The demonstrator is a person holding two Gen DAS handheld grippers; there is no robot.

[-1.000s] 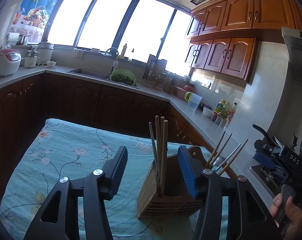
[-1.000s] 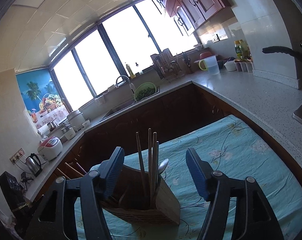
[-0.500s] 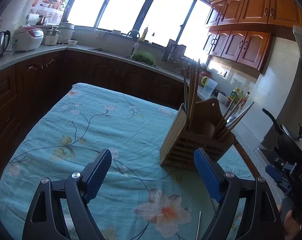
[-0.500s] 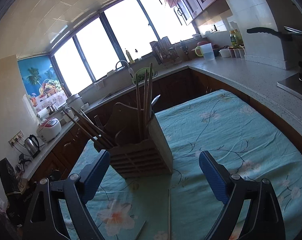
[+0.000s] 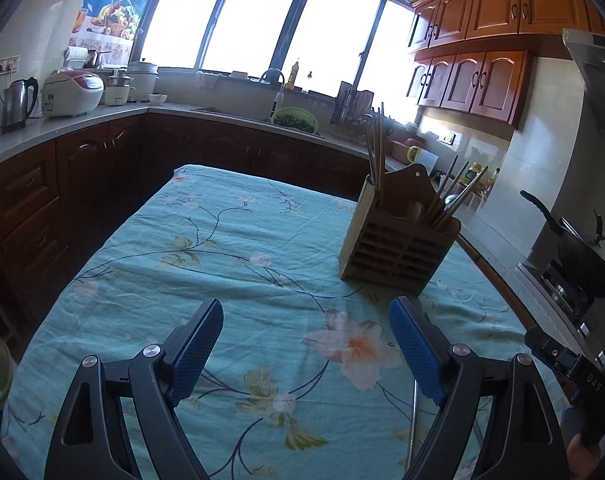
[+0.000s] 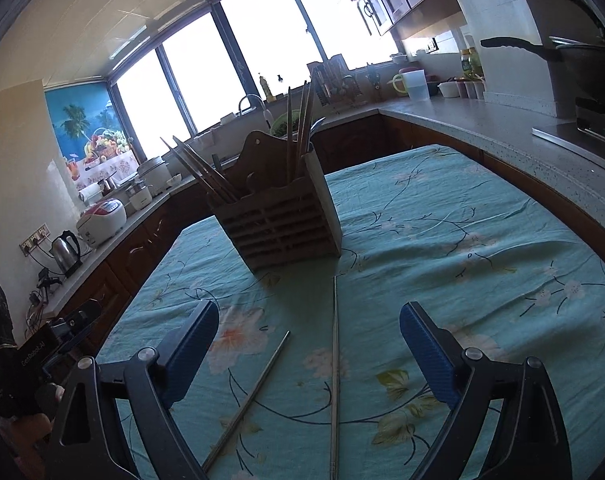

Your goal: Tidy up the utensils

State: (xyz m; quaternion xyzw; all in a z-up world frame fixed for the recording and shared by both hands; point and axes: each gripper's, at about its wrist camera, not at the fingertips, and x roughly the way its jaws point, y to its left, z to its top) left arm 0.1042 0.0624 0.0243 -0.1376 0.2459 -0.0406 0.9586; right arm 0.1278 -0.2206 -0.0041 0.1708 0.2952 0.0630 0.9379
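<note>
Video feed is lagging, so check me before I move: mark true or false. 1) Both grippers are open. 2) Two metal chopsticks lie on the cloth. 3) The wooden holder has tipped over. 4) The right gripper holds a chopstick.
1) True: left gripper and right gripper are open and empty.
2) True: one chopstick slants, the other chopstick lies nearly straight.
3) False: the wooden holder stands upright on the tablecloth.
4) False: it holds nothing.
</note>
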